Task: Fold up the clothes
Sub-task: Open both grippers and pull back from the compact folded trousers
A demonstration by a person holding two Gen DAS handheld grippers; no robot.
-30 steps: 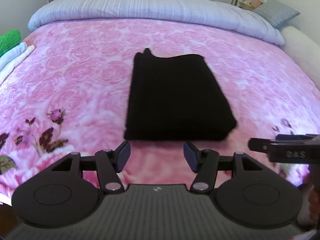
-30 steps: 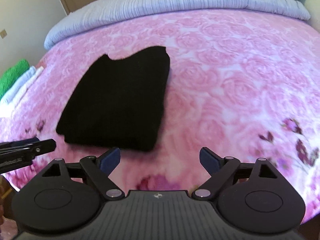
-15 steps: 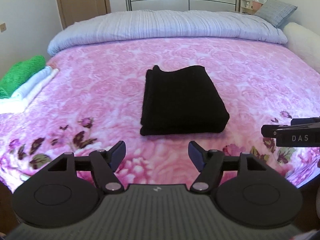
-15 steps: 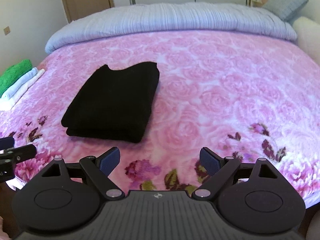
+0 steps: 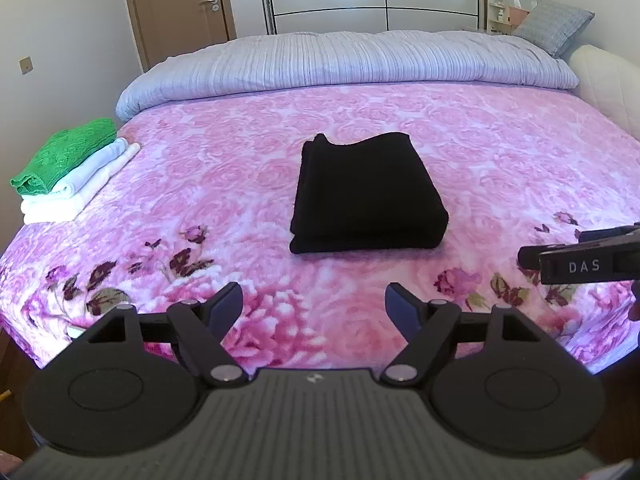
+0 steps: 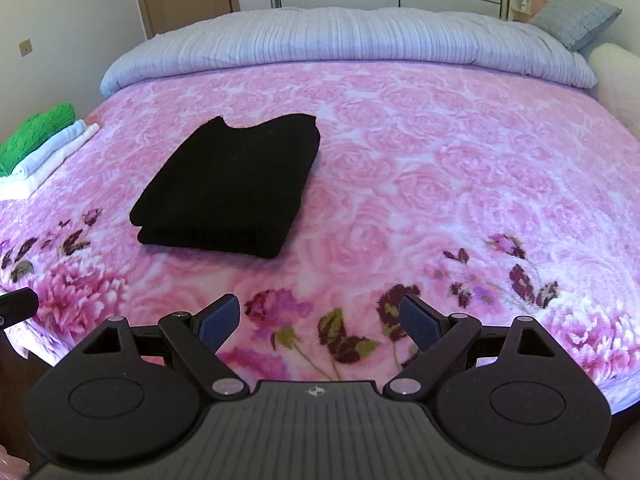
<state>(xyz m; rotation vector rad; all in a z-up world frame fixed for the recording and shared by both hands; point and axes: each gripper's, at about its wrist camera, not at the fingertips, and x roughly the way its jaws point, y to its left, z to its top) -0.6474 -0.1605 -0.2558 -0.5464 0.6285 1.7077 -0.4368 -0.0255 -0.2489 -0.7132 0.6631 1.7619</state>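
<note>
Both grippers have drawn back from the bed since a second ago, when the black garment filled the middle of each view just ahead of the fingertips; now it lies smaller and farther off, and the door and wardrobe behind the bed have come into sight; the left gripper (image 5: 314, 306) hangs over the near edge of the pink floral blanket (image 5: 500, 152) with its jaws spread wide and nothing between them; the right gripper (image 6: 320, 320) hangs likewise, jaws apart and empty, over the dark printed flowers at the blanket's near border; the folded black garment (image 5: 366, 196) rests flat on the blanket near the middle of the bed, a neat rectangle with its doubled layers showing along the near edge, well apart from both sets of fingertips; from the right wrist view it sits to the left of centre (image 6: 230, 188); a stack of folded towels (image 5: 76, 170), green on top of white, lies at the left edge of the bed, well apart from the garment; a pale grey duvet (image 5: 344, 60) is rolled along the far side of the bed; a grey pillow (image 5: 554, 26) stands at the far right corner; the side of the right gripper, lettered DAS, juts in at the right edge of the left wrist view.
</note>
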